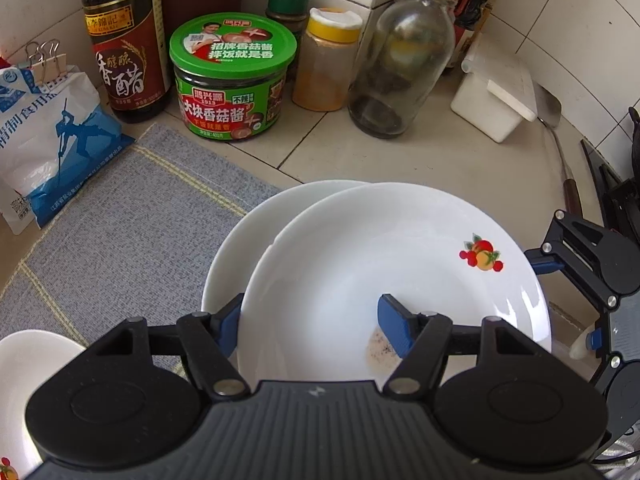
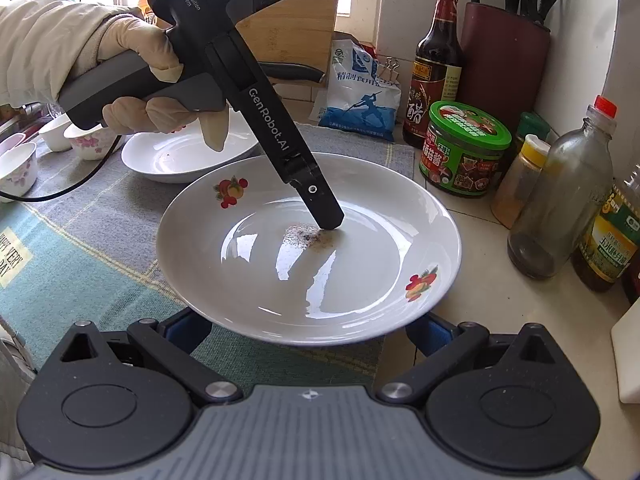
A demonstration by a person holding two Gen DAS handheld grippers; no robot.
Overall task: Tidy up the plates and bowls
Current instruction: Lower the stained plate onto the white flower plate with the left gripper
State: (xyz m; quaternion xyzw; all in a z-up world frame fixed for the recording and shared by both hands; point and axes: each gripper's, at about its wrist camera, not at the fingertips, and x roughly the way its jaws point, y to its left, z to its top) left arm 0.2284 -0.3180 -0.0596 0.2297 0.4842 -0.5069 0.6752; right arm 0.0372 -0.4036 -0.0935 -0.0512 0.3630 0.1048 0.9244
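Black linkage arms and blue pads of the left gripper (image 1: 316, 326) fill the bottom of the left wrist view, set wide apart: one pad sits inside the white fruit-print plate (image 1: 396, 276), over its well, the other outside its near-left rim, so the rim lies between them with no clear pinch yet. Whether either pad touches the porcelain cannot be told.

From the right wrist view, the right gripper (image 2: 308, 330) has its blue pads spread wide too, both tucked below the plate's (image 2: 308, 264) near edge. This plate's rim overhangs them; contact is hidden.

So the plate lies straight ahead of both claws, the left reaching in from the plate's far side, the right meeting it from the near side. Being round, it has no long axis; the rim is the only hold.

It is a shallow, glossy white plate with small fruit motifs on the rim and a speckled brown smear (image 2: 308, 236) in its centre. It overlaps a second white plate (image 1: 236, 252) on a grey-blue woven mat (image 1: 132, 216), likely the stack being formed.

Beyond stand a green-lidded mushroom sauce jar (image 1: 232, 80), a vinegar bottle (image 1: 124, 40) and a salt bag (image 1: 52, 136). Small floral bowls (image 2: 16, 168) wait at the mat's far left.
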